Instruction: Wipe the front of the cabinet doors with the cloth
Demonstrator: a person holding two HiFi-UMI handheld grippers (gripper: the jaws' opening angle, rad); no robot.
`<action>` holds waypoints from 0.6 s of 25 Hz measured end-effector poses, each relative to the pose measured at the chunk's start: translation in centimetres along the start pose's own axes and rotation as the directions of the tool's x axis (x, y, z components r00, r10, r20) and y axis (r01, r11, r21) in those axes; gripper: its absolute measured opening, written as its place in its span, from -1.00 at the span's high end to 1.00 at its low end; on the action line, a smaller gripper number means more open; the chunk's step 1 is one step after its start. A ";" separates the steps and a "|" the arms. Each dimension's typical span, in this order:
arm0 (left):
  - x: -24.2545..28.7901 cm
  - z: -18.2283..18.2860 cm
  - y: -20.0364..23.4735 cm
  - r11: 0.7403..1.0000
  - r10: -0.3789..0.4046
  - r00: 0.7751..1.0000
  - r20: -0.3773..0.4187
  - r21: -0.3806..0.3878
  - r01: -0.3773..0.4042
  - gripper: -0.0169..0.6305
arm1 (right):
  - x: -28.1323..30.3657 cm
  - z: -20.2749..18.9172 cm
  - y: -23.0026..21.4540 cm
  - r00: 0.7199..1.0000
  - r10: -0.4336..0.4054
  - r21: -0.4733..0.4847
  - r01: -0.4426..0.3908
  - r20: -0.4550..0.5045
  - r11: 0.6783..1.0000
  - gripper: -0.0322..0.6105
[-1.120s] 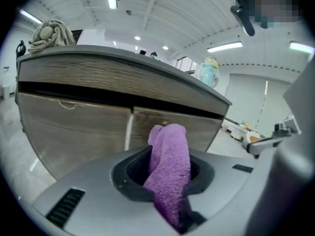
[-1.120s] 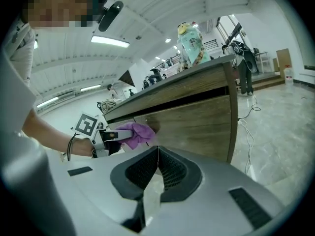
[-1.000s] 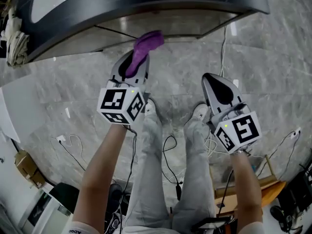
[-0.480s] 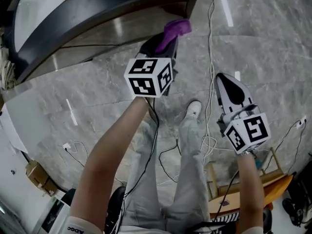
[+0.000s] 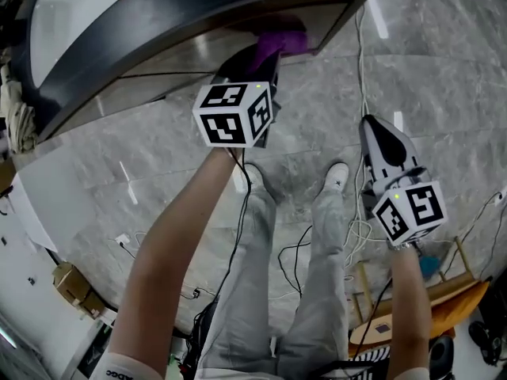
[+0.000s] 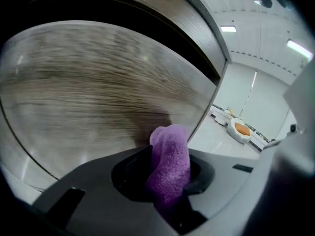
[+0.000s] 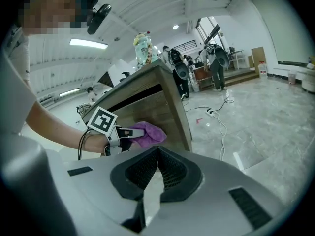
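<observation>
Grey marble floor (image 5: 444, 70), wood-grain cabinet door (image 6: 98, 97) at 12 o'clock. Left claw (image 5: 261, 56) clamps purple cloth (image 5: 281, 41); cloth at door front near right edge, apparently touching. Right claw (image 5: 386, 142) at 3 o'clock, jaws together, empty, clear of cabinet. Wiping seems under way; share of door left unclear.

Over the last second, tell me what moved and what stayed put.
The left hand-held gripper carried the purple cloth forward and to the right, up to the cabinet door near its right edge. It kept its grip on the cloth throughout. The right hand-held gripper stayed low, shut and empty.
</observation>
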State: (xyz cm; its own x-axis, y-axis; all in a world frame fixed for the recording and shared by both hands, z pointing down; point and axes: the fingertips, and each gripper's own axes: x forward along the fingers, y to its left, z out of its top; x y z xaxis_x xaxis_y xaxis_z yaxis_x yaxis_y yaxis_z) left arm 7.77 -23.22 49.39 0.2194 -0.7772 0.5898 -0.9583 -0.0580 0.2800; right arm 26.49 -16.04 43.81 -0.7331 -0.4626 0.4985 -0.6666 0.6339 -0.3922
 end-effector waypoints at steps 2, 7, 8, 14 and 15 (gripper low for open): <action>-1.6 -0.6 2.8 0.999 0.033 0.999 -0.004 -0.012 -0.033 0.67 | 1.5 -0.1 1.8 1.000 0.021 -0.013 -0.021 -0.012 1.000 0.82; -5.7 -1.8 9.5 0.992 0.124 0.992 -0.012 -0.019 -0.124 0.67 | 4.4 -0.1 6.4 0.996 0.083 -0.056 -0.085 -0.038 0.995 0.82; -6.4 -2.1 10.7 0.990 0.142 0.990 -0.014 -0.023 -0.142 0.67 | 4.9 -0.1 7.3 0.995 0.093 -0.063 -0.096 -0.043 0.993 0.82; -10.8 -3.4 17.8 0.966 0.249 0.968 -0.019 -0.074 -0.249 0.67 | 7.7 -1.1 11.6 0.986 0.147 -0.091 -0.154 -0.076 0.984 0.82; -11.4 -3.6 18.9 0.960 0.268 0.963 -0.018 -0.083 -0.269 0.67 | 8.1 -1.2 12.1 0.985 0.153 -0.093 -0.160 -0.079 0.983 0.82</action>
State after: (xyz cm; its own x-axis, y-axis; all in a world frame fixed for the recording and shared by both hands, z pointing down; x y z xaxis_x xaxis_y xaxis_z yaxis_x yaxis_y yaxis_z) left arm -12.21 -13.21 50.65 -0.0425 -0.7530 0.6567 -0.9632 0.2054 0.1731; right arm 12.67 -11.32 44.05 -0.8136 -0.3096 0.4922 -0.5252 0.7545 -0.3935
